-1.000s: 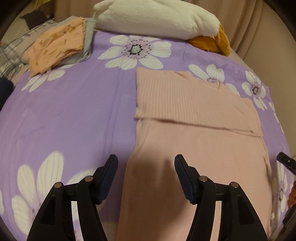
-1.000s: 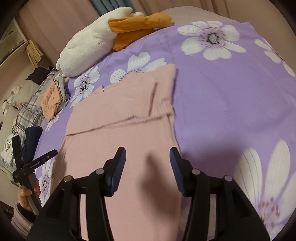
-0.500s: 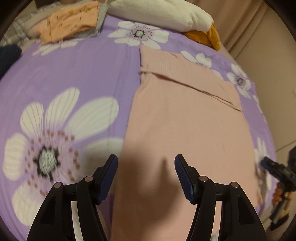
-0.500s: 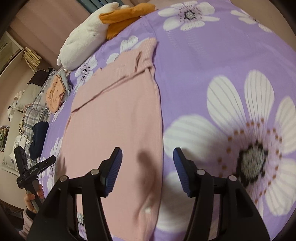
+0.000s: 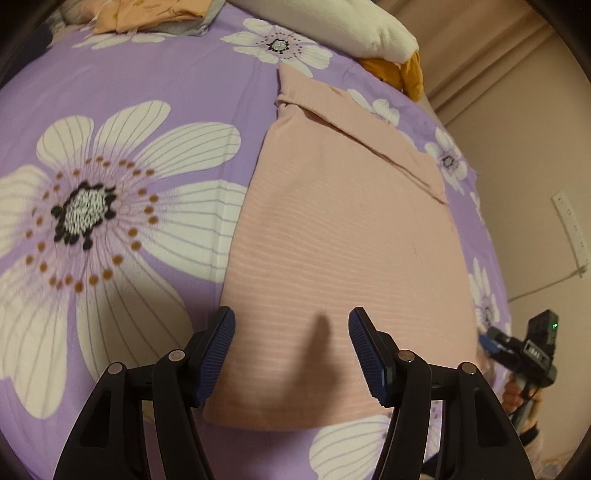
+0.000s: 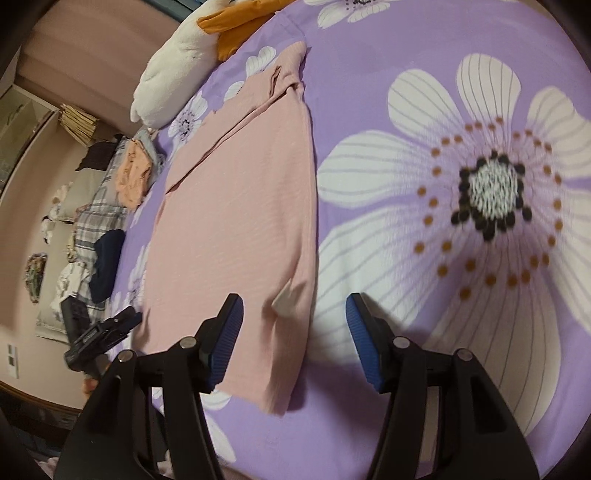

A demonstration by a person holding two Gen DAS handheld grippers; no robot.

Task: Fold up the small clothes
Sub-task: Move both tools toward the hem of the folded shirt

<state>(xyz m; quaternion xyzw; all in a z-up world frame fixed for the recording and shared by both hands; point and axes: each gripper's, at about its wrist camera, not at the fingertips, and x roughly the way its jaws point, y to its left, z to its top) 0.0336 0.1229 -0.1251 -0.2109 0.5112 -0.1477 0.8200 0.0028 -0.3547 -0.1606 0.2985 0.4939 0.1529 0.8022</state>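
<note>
A pink ribbed garment [image 5: 343,236] lies flat on the purple flowered bedspread [image 5: 110,92], its sleeves folded across at the far end. It also shows in the right wrist view [image 6: 236,206]. My left gripper [image 5: 291,343] is open and empty, hovering over the garment's near left corner. My right gripper [image 6: 293,328] is open and empty, over the garment's near right corner, where a small white tag [image 6: 284,299] sticks out. The right gripper also shows in the left wrist view [image 5: 517,350], and the left one in the right wrist view [image 6: 99,332].
A white and orange plush toy [image 5: 332,22] lies at the far end of the bed. Folded orange and grey clothes [image 5: 155,14] sit far left, with plaid and dark clothes [image 6: 99,236] beside them. A wall with a socket [image 5: 570,229] is to the right.
Both grippers have pulled back toward the garment's near hem, from over its middle to its bottom corners. Both stayed open. The garment has not moved.
</note>
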